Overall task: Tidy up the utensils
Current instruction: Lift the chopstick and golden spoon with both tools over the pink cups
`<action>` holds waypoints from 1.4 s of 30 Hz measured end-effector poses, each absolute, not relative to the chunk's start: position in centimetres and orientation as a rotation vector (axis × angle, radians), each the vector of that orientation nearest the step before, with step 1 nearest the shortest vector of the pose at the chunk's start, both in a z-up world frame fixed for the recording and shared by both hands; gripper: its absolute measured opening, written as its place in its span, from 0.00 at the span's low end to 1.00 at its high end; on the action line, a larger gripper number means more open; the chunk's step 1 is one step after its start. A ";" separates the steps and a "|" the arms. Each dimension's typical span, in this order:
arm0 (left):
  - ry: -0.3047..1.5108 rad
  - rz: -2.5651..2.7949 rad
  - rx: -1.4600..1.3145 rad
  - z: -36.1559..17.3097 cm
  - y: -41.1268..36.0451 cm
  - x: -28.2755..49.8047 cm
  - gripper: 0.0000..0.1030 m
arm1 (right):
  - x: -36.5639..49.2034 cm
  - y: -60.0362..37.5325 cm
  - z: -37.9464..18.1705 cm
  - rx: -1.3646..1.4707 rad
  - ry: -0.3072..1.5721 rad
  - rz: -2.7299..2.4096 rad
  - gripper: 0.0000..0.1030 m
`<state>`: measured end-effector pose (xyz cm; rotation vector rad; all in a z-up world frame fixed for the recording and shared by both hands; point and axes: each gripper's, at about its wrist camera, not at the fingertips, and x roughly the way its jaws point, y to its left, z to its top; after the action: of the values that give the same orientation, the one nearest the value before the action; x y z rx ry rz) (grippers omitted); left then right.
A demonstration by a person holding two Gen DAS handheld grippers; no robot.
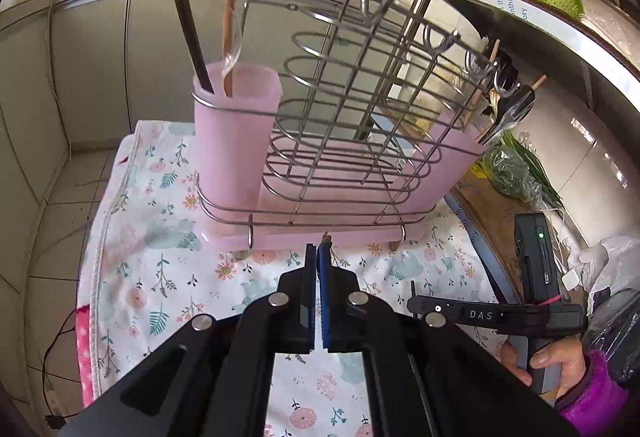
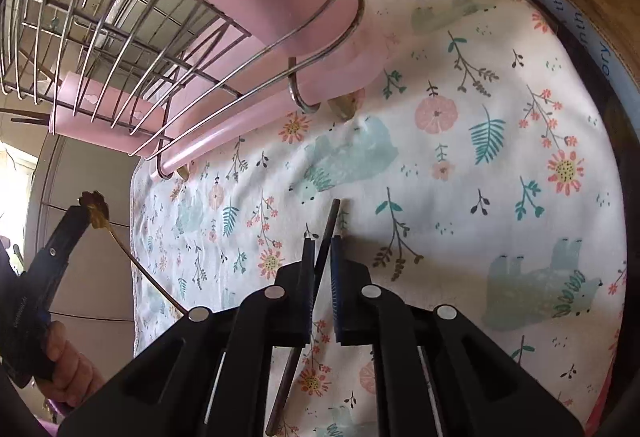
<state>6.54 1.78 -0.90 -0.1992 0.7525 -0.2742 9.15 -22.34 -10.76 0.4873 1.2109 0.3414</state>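
Your left gripper (image 1: 319, 251) has its jaws clamped on a slim golden utensil (image 2: 120, 241) with a flower-shaped end, lifted off the cloth-covered counter (image 2: 460, 165) beyond its left edge. Your right gripper (image 2: 322, 241) pinches a dark chopstick (image 2: 326, 237) over the middle of the cloth, its jaws narrow around it. The chopstick's long axis runs between the jaws, one tip slanting toward the wire rack (image 1: 360, 109), the other back under the gripper. To do this well, tilt each piece upright before lowering it, aim for a pink cup (image 1: 236, 125), where two sticks already stand, and release only once the tip is inside.
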 end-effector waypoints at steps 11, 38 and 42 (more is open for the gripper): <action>0.540 -0.185 -0.185 5.6 5.6 3.0 0.01 | 4.3 -20.5 -1.5 0.274 0.833 0.374 0.05; 0.246 -0.051 -0.145 17.6 8.9 4.4 0.01 | 6.2 -22.1 15.8 0.086 0.078 0.210 0.05; 0.239 -0.028 -0.136 17.5 9.1 5.3 0.01 | 8.1 -21.5 14.3 0.059 0.103 0.191 0.05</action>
<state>5.31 9.09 17.54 -0.1364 0.2389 -0.0285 8.10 -21.47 14.30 0.0587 0.1026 0.1913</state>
